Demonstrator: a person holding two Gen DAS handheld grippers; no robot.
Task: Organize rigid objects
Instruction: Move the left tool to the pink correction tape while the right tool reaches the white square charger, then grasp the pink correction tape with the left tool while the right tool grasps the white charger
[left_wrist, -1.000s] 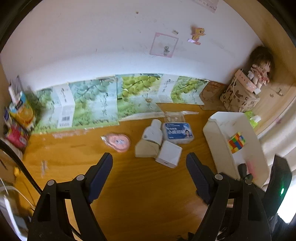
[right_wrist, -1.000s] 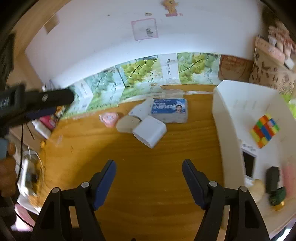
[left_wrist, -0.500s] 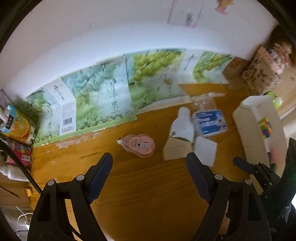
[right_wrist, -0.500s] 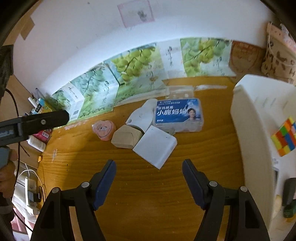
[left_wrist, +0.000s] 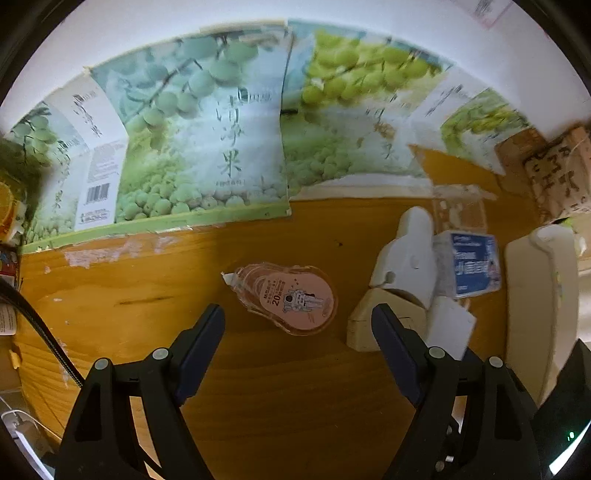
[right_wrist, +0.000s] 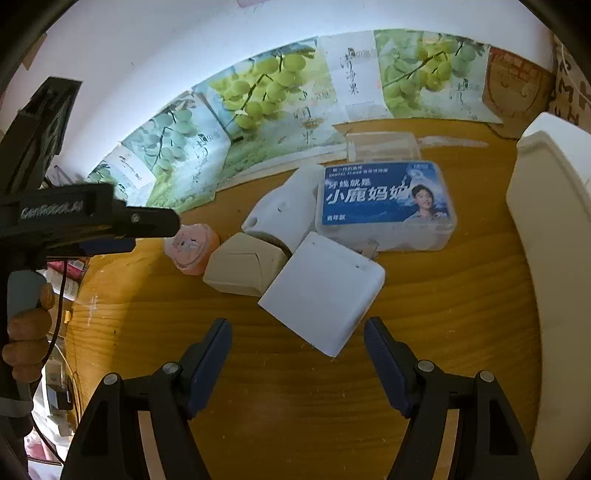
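Observation:
A pink correction-tape dispenser (left_wrist: 291, 299) lies on the wooden desk just beyond my left gripper (left_wrist: 297, 317), which is open and empty, its fingers either side of the dispenser's near end. To its right lie a beige block (left_wrist: 365, 321), a white charger-like piece (left_wrist: 406, 254), a white square box (left_wrist: 450, 325) and a blue-labelled floss box (left_wrist: 474, 264). In the right wrist view the white square box (right_wrist: 323, 291) sits right ahead of my right gripper (right_wrist: 297, 334), also open and empty. Behind it are the floss box (right_wrist: 386, 203), the beige block (right_wrist: 245, 267) and the pink dispenser (right_wrist: 192, 251).
A white storage tray (right_wrist: 554, 236) stands along the right side of the desk. Flattened grape cartons (left_wrist: 199, 147) lean on the back wall. A person's hand (right_wrist: 27, 332) holds the left gripper's handle at the left. Snack packets and cables crowd the desk's left edge.
Both grippers have come down and closer to the desk. The left one swung left onto the pink dispenser; the right one neared the white square box. Both stayed open.

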